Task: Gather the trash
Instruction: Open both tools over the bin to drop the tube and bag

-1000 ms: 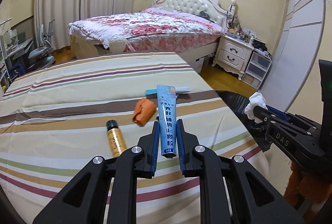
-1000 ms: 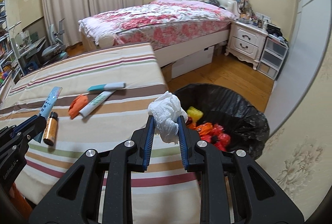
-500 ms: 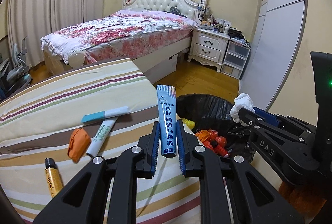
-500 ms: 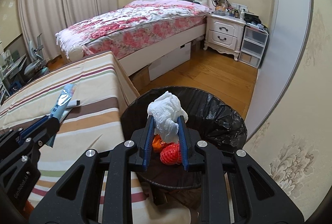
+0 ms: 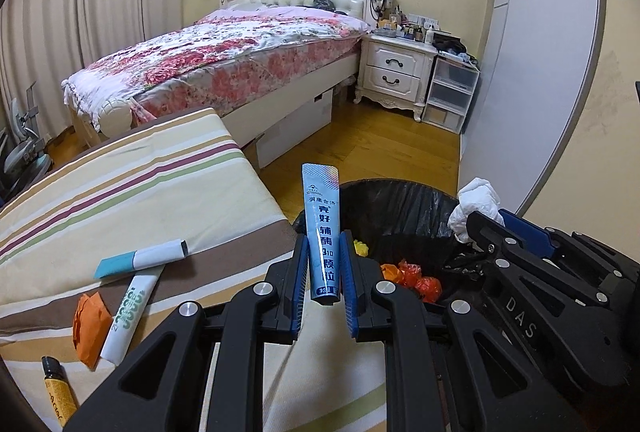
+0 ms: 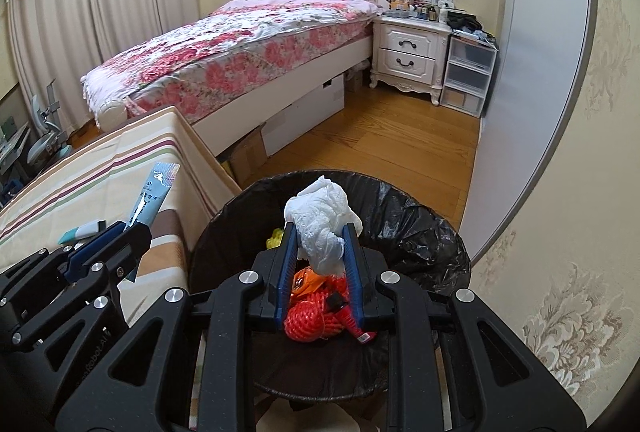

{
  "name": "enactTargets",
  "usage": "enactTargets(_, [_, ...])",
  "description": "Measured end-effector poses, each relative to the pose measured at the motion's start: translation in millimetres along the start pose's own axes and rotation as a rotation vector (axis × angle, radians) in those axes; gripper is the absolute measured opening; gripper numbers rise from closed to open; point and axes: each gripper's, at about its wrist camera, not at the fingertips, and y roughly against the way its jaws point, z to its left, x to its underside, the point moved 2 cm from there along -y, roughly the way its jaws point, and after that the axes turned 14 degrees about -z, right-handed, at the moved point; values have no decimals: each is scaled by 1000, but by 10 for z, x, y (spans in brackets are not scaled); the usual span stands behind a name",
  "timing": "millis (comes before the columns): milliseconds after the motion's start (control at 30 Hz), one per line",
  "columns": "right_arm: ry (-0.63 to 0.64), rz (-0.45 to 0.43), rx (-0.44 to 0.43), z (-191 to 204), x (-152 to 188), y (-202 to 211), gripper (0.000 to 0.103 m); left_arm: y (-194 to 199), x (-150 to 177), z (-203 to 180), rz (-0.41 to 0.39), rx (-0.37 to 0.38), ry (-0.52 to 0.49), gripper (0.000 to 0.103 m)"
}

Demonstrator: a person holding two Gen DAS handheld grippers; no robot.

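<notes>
Sachet [image 5: 322, 232], a long blue packet printed with white characters and a silvery top edge, stands upright between the pads of the left gripper [image 5: 324, 284], its long axis along the fingers and its sealed end pointing up and away; the jaws are clamped on its lower part. It hangs at the corner of the striped table [image 5: 140, 183], just beside the black-lined trash bin [image 5: 400, 207]. The right gripper [image 6: 322, 268] pinches a crumpled white tissue [image 6: 324, 220] directly above the bin's red and orange contents. A second ago both grippers were over the striped table; they have since swung right to the bin. A teal-and-white tube [image 5: 140, 259], a white tube [image 5: 128, 316], an orange wrapper [image 5: 90, 326] and a small amber bottle [image 5: 58, 390] lie on the table.
</notes>
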Motion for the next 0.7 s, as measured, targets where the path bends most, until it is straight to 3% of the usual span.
enactTargets(700, [-58,16,38,-201,-18,-241,25,-320,-58,-168,49,-23,-48,17])
